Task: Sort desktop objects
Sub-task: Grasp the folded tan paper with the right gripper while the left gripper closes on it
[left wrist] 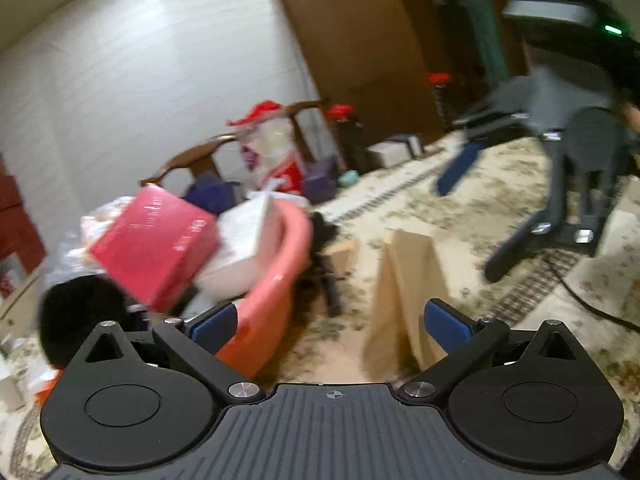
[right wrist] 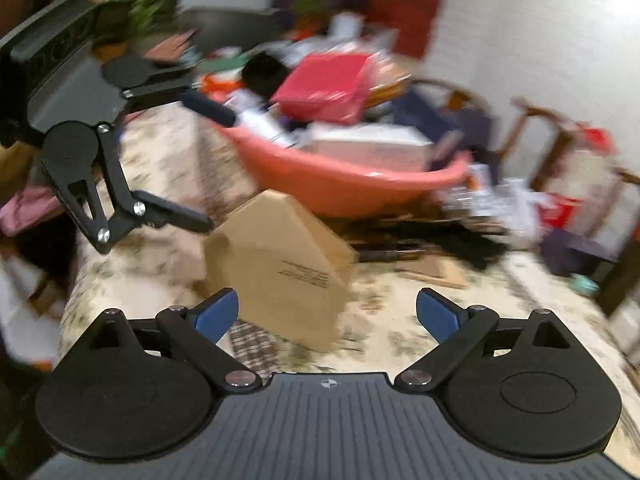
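Note:
A tan cardboard box [right wrist: 280, 268] with a peaked top stands upright on the flowered tablecloth; in the left wrist view the same cardboard box [left wrist: 408, 296] is just ahead. My left gripper [left wrist: 334, 322] is open, its right pad beside the box and its left pad over the pink basin [left wrist: 276, 292]. My right gripper [right wrist: 336, 314] is open too, the box between and ahead of its pads, nearer the left one. Each gripper shows in the other's view: the right gripper [left wrist: 468, 220] and the left gripper [right wrist: 208, 168] are both spread wide. The views are blurred.
The pink basin [right wrist: 340, 188] holds a red box [left wrist: 156, 248], a white box [right wrist: 372, 146] and other packages. Black items [left wrist: 324, 248] and a flat wooden piece [right wrist: 436, 270] lie beside it. Wooden chairs [right wrist: 536, 132] and clutter stand behind. A black cable [left wrist: 588, 300] crosses the cloth.

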{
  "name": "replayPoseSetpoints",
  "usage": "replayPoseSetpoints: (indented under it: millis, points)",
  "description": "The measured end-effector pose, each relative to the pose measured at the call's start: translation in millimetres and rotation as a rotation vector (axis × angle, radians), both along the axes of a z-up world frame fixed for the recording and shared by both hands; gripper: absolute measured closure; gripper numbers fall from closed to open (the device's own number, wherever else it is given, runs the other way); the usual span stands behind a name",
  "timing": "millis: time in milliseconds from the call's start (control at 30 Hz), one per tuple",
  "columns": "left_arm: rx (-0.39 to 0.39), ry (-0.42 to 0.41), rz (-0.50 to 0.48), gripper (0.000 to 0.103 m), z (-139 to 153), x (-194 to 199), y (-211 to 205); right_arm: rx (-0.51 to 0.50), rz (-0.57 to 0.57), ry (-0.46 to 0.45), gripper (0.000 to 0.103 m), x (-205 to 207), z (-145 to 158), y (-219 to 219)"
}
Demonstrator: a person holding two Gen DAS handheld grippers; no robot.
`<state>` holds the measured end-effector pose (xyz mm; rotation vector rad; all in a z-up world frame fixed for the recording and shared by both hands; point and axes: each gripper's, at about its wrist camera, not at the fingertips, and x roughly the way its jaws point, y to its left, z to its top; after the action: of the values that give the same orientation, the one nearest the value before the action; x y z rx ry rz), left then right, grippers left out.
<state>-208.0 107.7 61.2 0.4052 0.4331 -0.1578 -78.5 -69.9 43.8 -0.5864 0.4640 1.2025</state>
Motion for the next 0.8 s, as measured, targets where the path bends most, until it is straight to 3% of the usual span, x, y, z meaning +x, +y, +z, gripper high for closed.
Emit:
replayPoseSetpoints:
  millis: [200,367,467,533,567,600,633,667,700,733,800]
  points:
    - [-0.049,0.05,-0.15,0.0,-10.8,1.1,-5.4,-0.069,0.134,0.053,0.007,21.3,-4.6,27.1]
    - [-0.024,0.091,-0.173,0.0,-29.0,17.8,-6.9,-0.082,0.215,0.024,0.007,25.5,-6.6,40.8]
    - [-0.054,0.135,-0.203,0.0,-39.1,28.4,-5.4,-0.084,0.262,0.03,0.007,26.2,-7.1,47.6]
    - [-0.085,0.157,-0.204,0.009,-45.2,34.1,-4.4,-0.093,0.268,0.018,0.012,23.8,-10.5,53.4]
    - [-0.11,0.172,-0.193,0.022,-47.6,37.7,-2.8,-0.113,0.257,0.024,0.024,22.9,-13.5,57.2]
    - [-0.142,0.196,-0.177,0.041,-49.3,41.3,0.0,-0.15,0.234,0.032,0.032,22.1,-18.3,62.1]
    - [-0.189,0.235,-0.157,0.055,-51.8,46.9,4.2,-0.181,0.204,0.037,0.045,21.9,-22.7,65.3]
    - [-0.23,0.266,-0.132,0.079,-54.0,51.3,8.7,-0.197,0.168,0.041,0.053,21.7,-25.8,66.2]
    - [-0.266,0.286,-0.109,0.093,-55.8,54.0,12.9,-0.195,0.136,0.052,0.055,21.3,-26.9,64.4]
    - [-0.301,0.288,-0.082,0.095,-56.2,54.4,17.2,-0.179,0.101,0.074,0.06,20.9,-26.0,60.5]
    - [-0.317,0.265,-0.046,0.099,-56.0,51.5,19.5,-0.144,0.031,0.117,0.079,19.7,-23.2,52.6]
